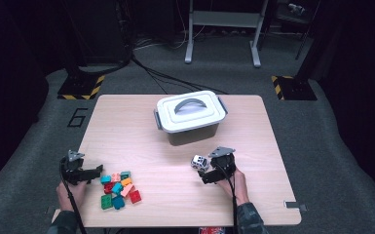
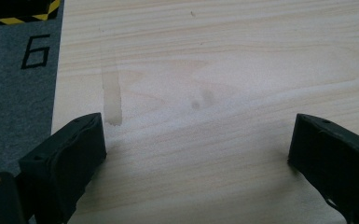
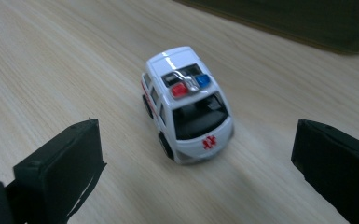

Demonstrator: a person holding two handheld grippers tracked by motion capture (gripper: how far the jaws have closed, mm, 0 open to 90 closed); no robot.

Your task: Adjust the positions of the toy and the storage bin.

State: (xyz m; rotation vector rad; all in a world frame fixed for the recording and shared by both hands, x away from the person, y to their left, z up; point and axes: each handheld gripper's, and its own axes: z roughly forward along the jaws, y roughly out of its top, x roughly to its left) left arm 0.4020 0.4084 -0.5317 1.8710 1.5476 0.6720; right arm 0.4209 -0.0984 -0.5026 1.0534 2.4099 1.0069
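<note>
The right gripper [image 1: 205, 171] is held low over the near right part of the wooden table [image 1: 253, 146], jaws spread wide, nothing gripped. A white toy ambulance [image 1: 199, 162] stands on its wheels on the tabletop just ahead of the jaws. In the right gripper view the ambulance [image 3: 186, 102] is seen between and slightly beyond the two black jaws, apart from both, its windscreen and red cross turned toward the camera, red and blue lights on the roof. Contact with either jaw is not seen.

The left gripper [image 1: 95, 171] is held at the near left edge of the table, jaws likewise parted and empty. In the left gripper view bare wood [image 2: 214, 93] is seen between the jaws, with a faint stain [image 2: 113, 100] on the surface.

A pile of coloured building bricks [image 1: 119, 189] lies just to the right of the left gripper. A white lidded storage box [image 1: 190, 117] with a grey handle stands at the far middle of the table, lid closed, well apart from both grippers.
</note>
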